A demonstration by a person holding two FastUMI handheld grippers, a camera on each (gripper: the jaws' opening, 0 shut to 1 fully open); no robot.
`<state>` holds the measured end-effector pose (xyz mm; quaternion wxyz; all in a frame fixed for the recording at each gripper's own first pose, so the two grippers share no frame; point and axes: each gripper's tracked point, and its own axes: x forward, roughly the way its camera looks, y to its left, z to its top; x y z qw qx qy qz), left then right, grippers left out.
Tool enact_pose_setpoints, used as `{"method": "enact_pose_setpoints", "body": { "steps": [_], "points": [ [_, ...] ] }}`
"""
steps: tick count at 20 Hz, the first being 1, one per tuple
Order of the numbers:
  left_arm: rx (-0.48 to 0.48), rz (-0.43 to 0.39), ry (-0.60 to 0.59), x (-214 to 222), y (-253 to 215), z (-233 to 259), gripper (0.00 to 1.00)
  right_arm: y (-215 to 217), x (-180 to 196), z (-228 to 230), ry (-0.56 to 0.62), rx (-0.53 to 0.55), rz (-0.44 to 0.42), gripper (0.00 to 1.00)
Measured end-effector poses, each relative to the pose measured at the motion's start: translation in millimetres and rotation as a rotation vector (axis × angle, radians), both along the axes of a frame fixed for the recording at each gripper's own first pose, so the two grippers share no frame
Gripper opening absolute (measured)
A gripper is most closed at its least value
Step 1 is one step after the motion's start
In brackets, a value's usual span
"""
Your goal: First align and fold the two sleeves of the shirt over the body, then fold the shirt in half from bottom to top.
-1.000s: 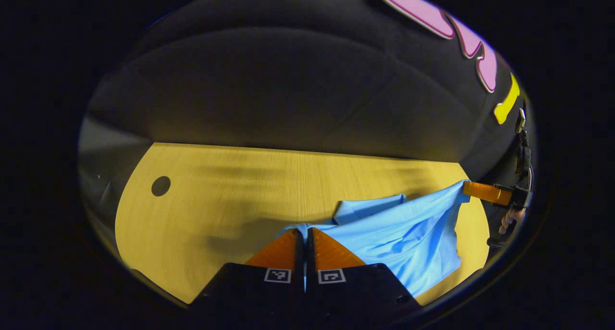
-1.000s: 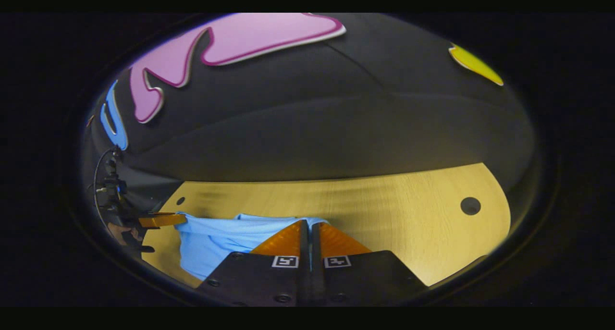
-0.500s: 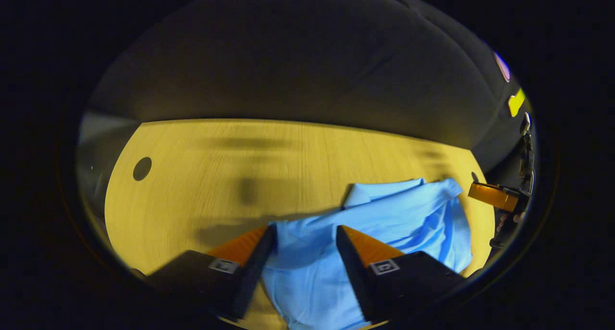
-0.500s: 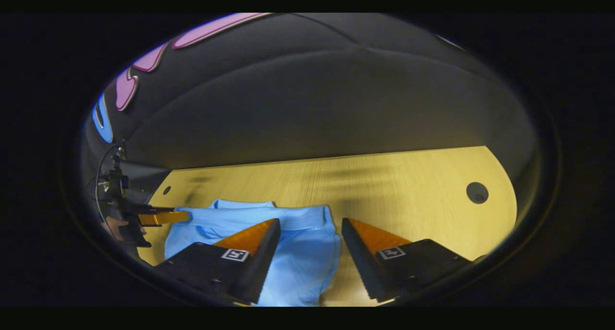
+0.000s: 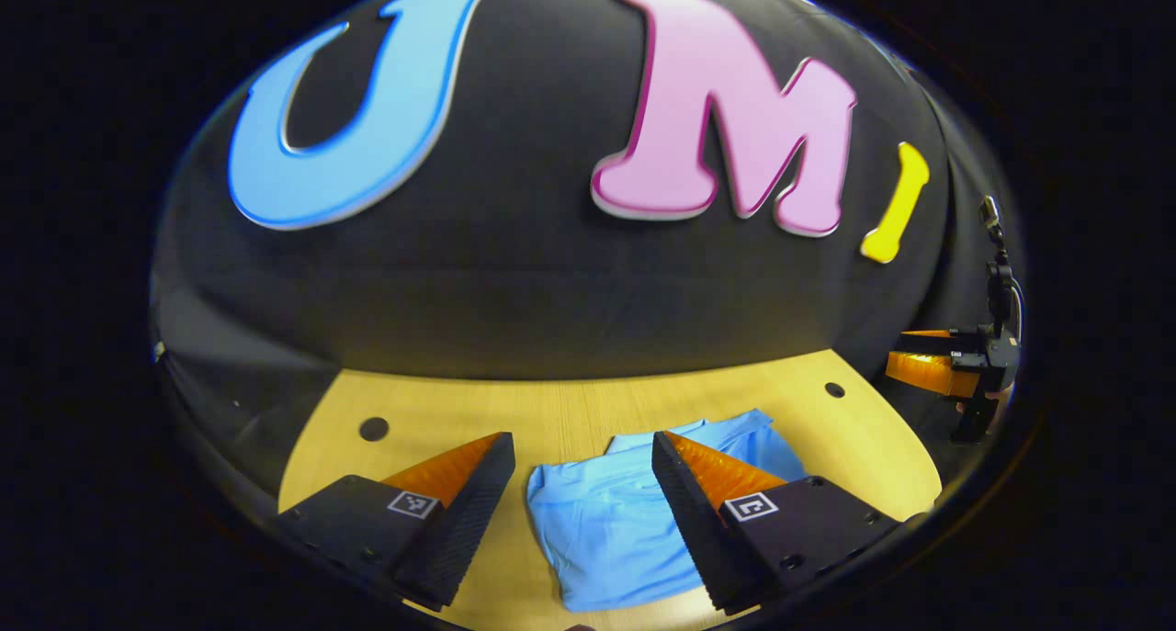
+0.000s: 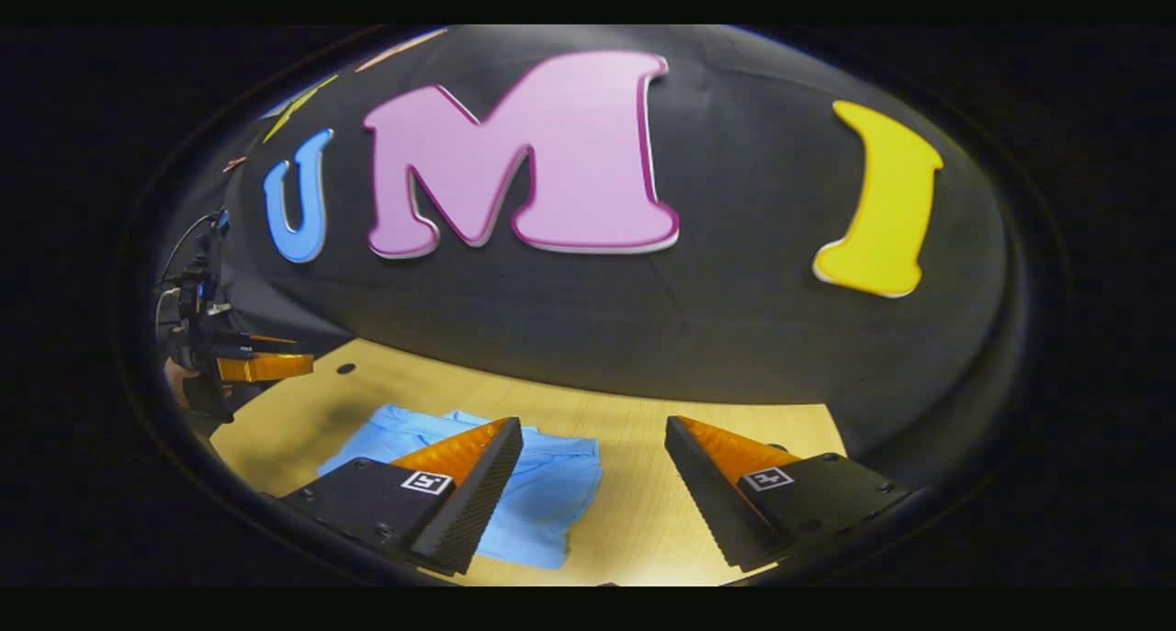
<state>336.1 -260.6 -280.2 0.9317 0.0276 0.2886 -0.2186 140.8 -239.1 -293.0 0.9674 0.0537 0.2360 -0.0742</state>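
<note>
Fingers apart above seemingly folded shirt

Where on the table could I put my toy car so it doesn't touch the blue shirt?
Bare wood on the table lies between the shirt and the round hole, also behind the shirt toward the wall. In the right gripper view, wood beside the shirt is free.

In the left gripper view, the shirt lies folded on the table, between the spread fingers of the left gripper and under the right one; the right gripper hangs far off to the right, beyond the table's edge, apart from the shirt. In the right gripper view, the shirt lies on the table to the left, partly behind the left finger of the right gripper, and the left gripper sits at the far left, above the table's corner. A hole lies in the table left of the shirt, another hole to its right, and the booth wall stands behind the table.
</note>
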Motion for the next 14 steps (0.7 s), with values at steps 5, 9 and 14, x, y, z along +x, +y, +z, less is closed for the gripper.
{"method": "enact_pose_setpoints", "body": {
  "steps": [5, 9, 14],
  "points": [
    [-0.082, 0.023, -0.123, -123.6, 45.6, 90.7, 0.97, 40.9, -110.1, 108.7, -0.124, -0.13, -0.085, 0.98],
    [-0.1, 0.057, -0.208, -228.4, 90.6, 132.1, 0.97, 85.8, -212.9, 177.9, -0.249, -0.173, -0.254, 0.96],
    [-0.117, 0.1, -0.173, -342.1, 123.5, 141.9, 0.96, 152.6, -313.7, 216.2, -0.315, -0.201, -0.315, 0.96]
  ]
}}
